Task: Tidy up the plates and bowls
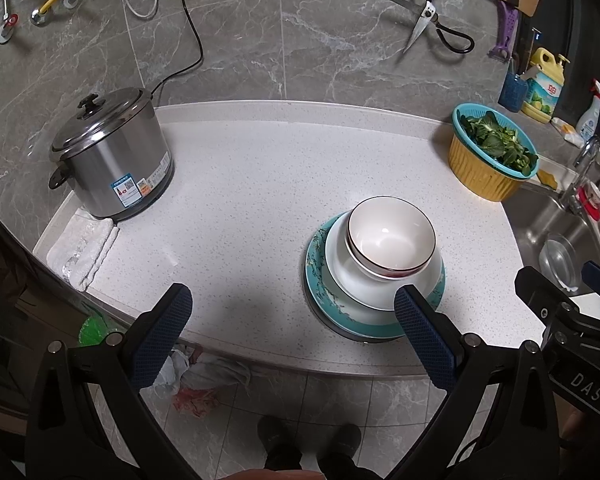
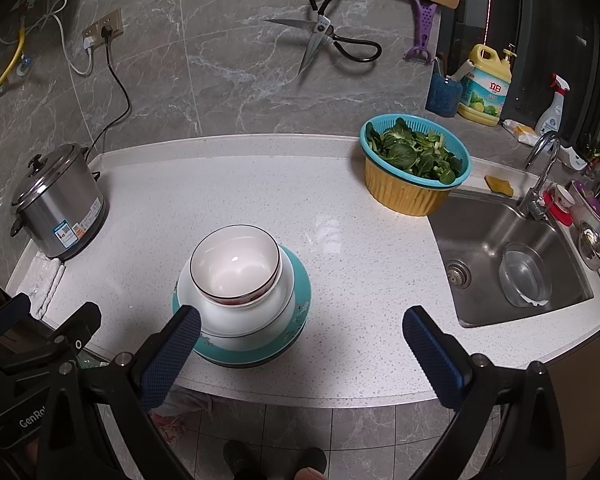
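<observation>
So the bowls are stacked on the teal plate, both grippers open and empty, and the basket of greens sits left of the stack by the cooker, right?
Not quite: the basket of greens sits right of the stack, beside the sink, as the right wrist view shows. The cooker is on the left. The rest holds.

A teal plate [image 1: 320, 280] lay flat near the front edge of the white surface [image 1: 260, 184]. A white plate [image 1: 348, 276] sat on it, and two nested white bowls [image 1: 392, 236], dark-rimmed, stood upright and empty on top.
</observation>
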A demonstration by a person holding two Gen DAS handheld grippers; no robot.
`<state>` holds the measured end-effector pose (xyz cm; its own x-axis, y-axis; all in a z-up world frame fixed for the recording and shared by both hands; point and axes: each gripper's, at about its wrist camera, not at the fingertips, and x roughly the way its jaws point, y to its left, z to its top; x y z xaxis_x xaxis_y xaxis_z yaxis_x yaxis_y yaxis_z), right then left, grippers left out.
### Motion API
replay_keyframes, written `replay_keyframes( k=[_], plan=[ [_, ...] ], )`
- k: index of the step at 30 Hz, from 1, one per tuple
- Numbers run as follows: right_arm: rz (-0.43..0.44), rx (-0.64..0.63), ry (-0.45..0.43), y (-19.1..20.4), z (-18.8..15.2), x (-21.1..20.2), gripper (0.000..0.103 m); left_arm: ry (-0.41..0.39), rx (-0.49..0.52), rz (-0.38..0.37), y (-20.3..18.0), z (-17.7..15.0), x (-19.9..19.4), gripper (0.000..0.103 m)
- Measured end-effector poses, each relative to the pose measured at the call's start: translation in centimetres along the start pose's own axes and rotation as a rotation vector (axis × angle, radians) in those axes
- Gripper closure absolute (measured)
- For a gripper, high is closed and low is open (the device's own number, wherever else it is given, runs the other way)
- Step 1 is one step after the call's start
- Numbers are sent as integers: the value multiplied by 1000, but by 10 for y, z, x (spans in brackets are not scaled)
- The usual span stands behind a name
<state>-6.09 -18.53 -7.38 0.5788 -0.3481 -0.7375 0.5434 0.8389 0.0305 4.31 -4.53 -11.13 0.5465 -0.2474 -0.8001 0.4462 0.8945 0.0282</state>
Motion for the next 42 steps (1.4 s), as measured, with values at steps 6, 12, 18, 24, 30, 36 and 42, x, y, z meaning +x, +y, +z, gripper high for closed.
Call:
replay_keyframes(
  k=[6,12,18,24,30,36,42],
  plan=[
    [1,-1,1,0,0,1,0,-1,2,0,-2,0,1,0],
    [3,-5,2,-2,1,3,0,0,-1,2,-3,-1,1,0],
    [5,-5,3,-1,1,3,0,-1,-1,3,-5,-1,1,0],
    [7,-8,6,-4,2,6,0,0,2,1,-5,-1,2,0],
    [7,-11,8,-4,2,7,0,1,0,4,-6,-1,2,0],
    [9,-11,9,-6,2,9,0,3,2,1,-6,0,4,0],
    [10,-13,11,-7,2,10,0,4,2,0,-6,1,5,0]
  ],
)
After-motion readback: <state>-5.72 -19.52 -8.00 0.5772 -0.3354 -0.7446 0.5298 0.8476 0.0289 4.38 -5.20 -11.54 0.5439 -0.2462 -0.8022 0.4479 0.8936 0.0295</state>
